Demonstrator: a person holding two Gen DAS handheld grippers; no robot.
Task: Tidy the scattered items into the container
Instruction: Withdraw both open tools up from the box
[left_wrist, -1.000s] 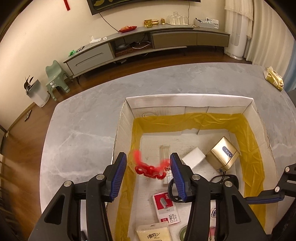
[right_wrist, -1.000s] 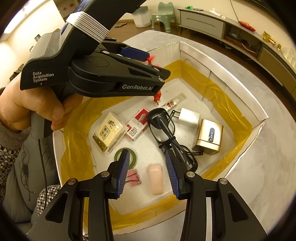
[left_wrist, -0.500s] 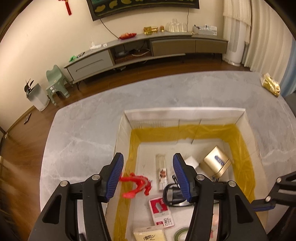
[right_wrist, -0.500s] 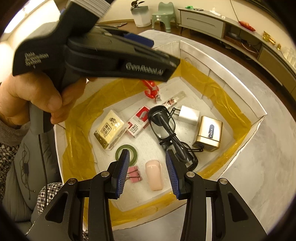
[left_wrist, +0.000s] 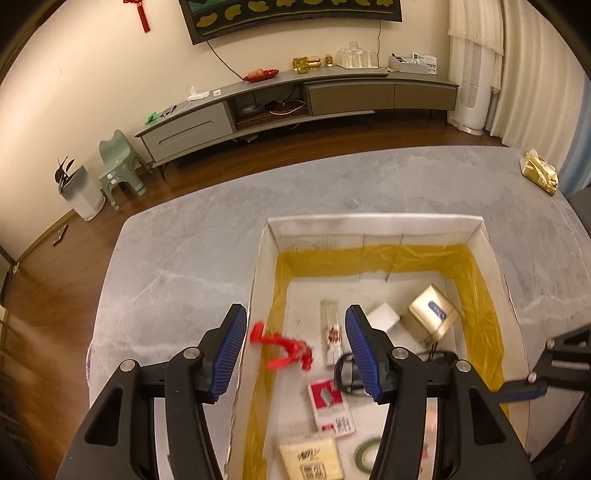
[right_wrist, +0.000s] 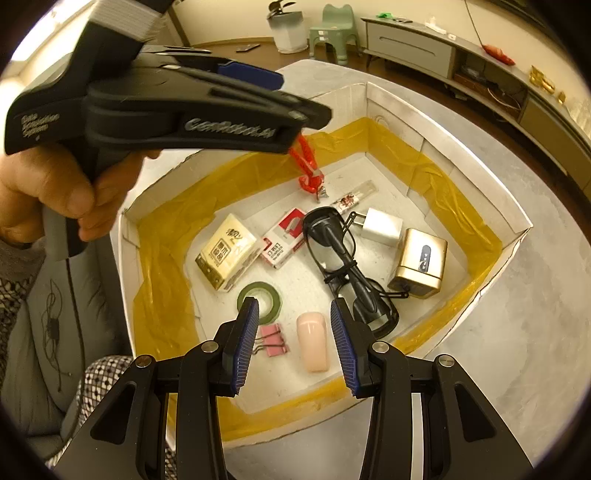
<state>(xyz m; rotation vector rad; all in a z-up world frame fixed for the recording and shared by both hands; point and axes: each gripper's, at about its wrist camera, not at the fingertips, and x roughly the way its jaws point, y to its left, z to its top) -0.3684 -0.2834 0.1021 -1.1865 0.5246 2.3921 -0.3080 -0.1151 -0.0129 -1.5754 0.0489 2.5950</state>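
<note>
showing the left tongs (left_wrist: 295, 349) over the near-left part of the container (left_wrist: 373, 223), spread wide with nothing between the blue pads. the red keychain (left_wrist: 286, 349), blurred in the left wrist view, lies or hangs just inside the left wall; the right wrist view shows the red keychain (right_wrist: 308, 168) hanging below the tongs' tip, its metal clip touching or nearly touching the floor, and whether it still catches there cannot be told. the right tongs (right_wrist: 293, 341) are likewise open and empty above the pink case (right_wrist: 313, 341). judged as handling: the keychain looks light, limp and jointed, so it would swing and drape; the thick red links offer a surer hold than the small, slick clip. glasses (right_wrist: 340, 258), gold box (right_wrist: 419, 264) and white charger (right_wrist: 382, 227) rest on the floor of the container, which stands on the desk (left_wrist: 184, 266).
</note>
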